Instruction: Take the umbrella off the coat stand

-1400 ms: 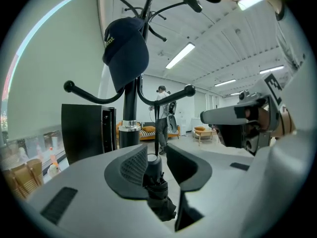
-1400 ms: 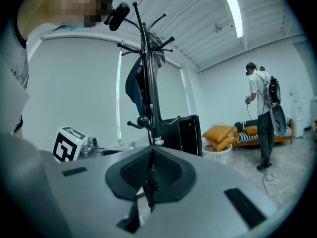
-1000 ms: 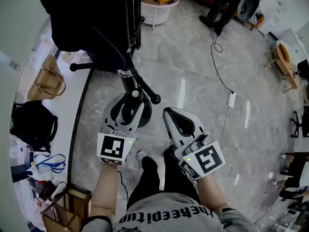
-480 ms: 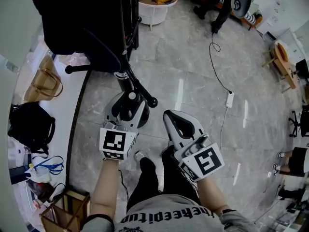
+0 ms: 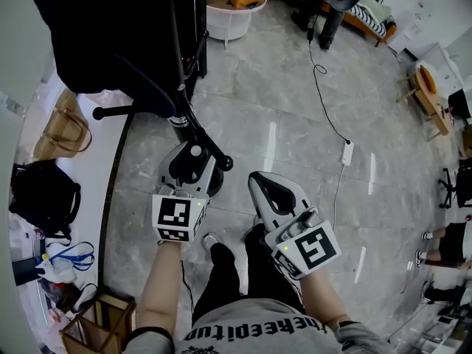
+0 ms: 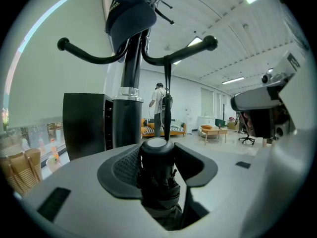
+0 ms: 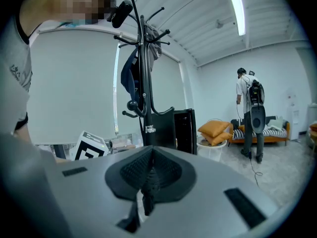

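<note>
Black and compact, the umbrella hangs handle-up from the coat stand, straight ahead of us and between the jaws of the left claw. Its round, pale-topped handle stands level with the ribbed pads, and the gathered fabric drops away below. A thin dark line, probably the wrist strap, runs from the handle up to one of the stand's curved, ball-tipped arms. We judge that this loop is what keeps the umbrella on the stand.

The left claw is spread close to its widest, with one jaw on each side of the handle, and the jaws have just been closing a little around it. They sit very near the handle, but we judge they are not pressing on it yet, so nothing is gripped. The claw points almost level, which suits a thing hanging upright, since the jaws can close in from both sides.

The right claw, to the right and nearer us, has its pads together with nothing between them. It looks parked out of the way, as one claw should be enough here.

A dark cap tops the pole, a dark garment hangs at the far left, and grey stone floor lies beneath. Freeing the umbrella will likely mean clamping, then lifting the strap over the arm's ball tip.
</note>
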